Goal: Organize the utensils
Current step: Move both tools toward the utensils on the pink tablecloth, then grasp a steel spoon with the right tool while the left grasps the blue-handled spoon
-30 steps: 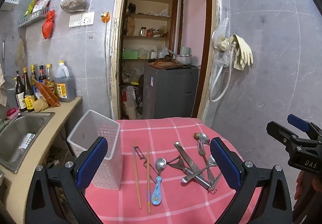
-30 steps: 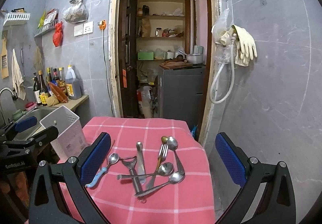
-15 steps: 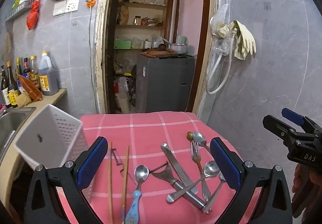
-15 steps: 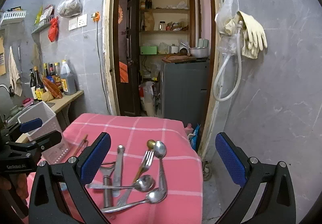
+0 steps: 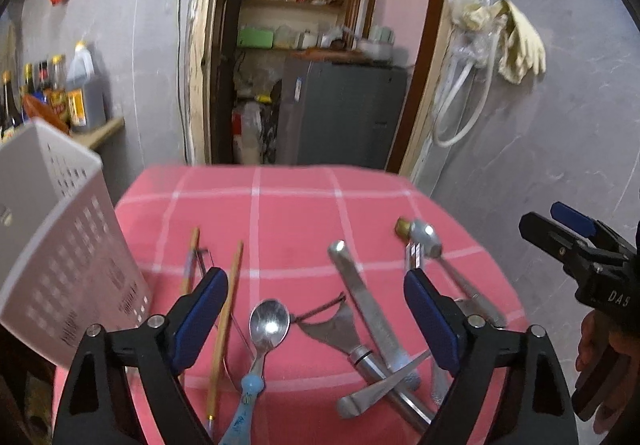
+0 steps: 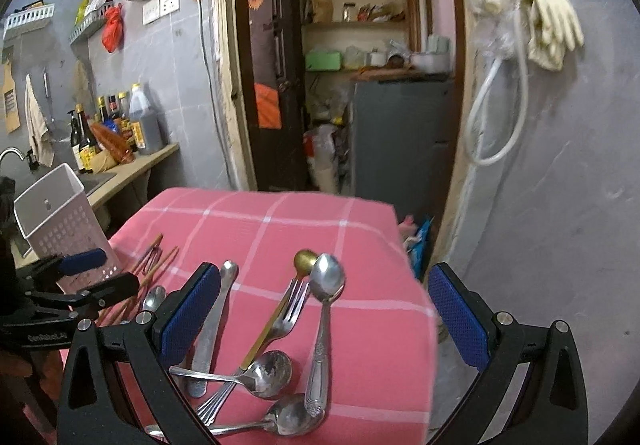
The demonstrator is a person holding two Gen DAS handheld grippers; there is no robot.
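Loose utensils lie on a pink checked tablecloth [image 5: 296, 213]: two wooden chopsticks [image 5: 226, 321], a blue-handled spoon [image 5: 266, 329], a peeler [image 5: 340, 329], a steel knife [image 5: 364, 305]. In the right wrist view, a fork [image 6: 290, 315], a long steel spoon [image 6: 326, 309] and further spoons [image 6: 268, 367] lie in a heap. A white perforated holder [image 5: 60, 245] stands at the table's left edge; it also shows in the right wrist view [image 6: 64, 221]. My left gripper [image 5: 316, 309] is open and empty, just above the spoon and peeler. My right gripper [image 6: 324, 309] is open and empty over the heap.
A kitchen counter with bottles [image 6: 116, 125] and a sink lies left of the table. A doorway with a grey cabinet [image 5: 344, 113] is behind it. A tiled wall with hanging gloves [image 6: 548, 29] and a hose is close on the right.
Both grippers have moved forward and lower toward the utensils. The left view has swung right, so the holder now sits at its left edge. Both stay open.
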